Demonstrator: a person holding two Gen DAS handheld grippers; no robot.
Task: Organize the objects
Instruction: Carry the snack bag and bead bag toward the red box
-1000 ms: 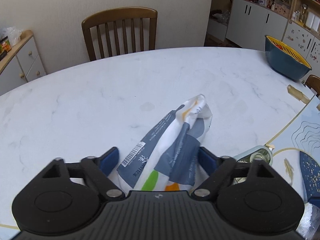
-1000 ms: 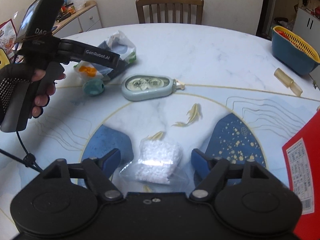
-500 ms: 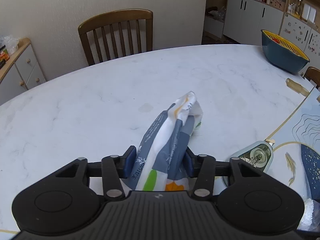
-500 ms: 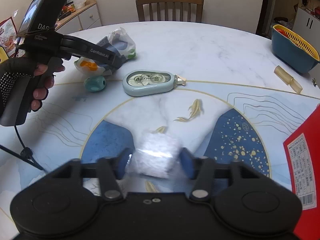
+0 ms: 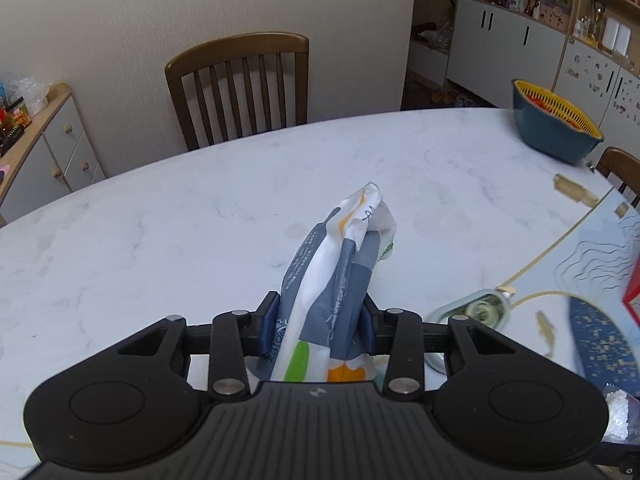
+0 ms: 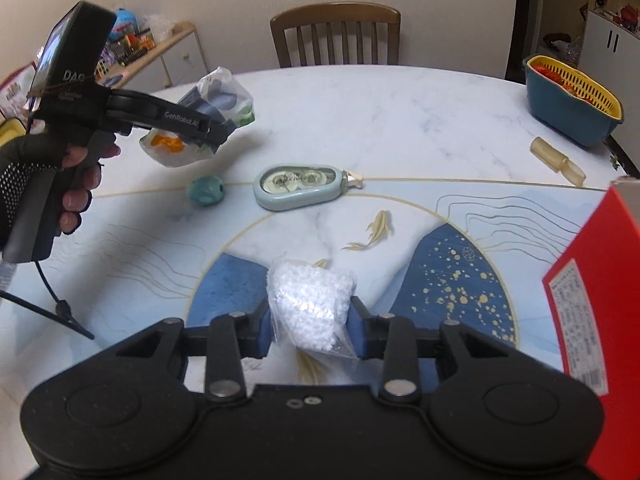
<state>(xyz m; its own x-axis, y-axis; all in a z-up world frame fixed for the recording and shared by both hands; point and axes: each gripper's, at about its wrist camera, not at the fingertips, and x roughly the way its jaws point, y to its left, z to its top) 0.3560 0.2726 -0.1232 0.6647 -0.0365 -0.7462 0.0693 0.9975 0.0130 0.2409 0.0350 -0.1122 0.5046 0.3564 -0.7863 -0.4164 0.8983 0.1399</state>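
Fingers [image 6: 264,330] closing on bead bag [image 6: 310,306] between them.

Both cameras sit just behind their grippers, looking steeply down across the table [image 5: 168,216]. The left view faces the chair [image 5: 240,88] at 12 o'clock, bowl [image 5: 556,128] at 2. The right view shares the chair [image 6: 336,36], bowl [image 6: 572,108] and dispenser [image 6: 300,186], and shows the left gripper [image 6: 216,132] at 10.

Left claw [image 5: 320,320] closing on printed bag [image 5: 336,280], marble table [image 5: 160,232], chair [image 5: 240,88]
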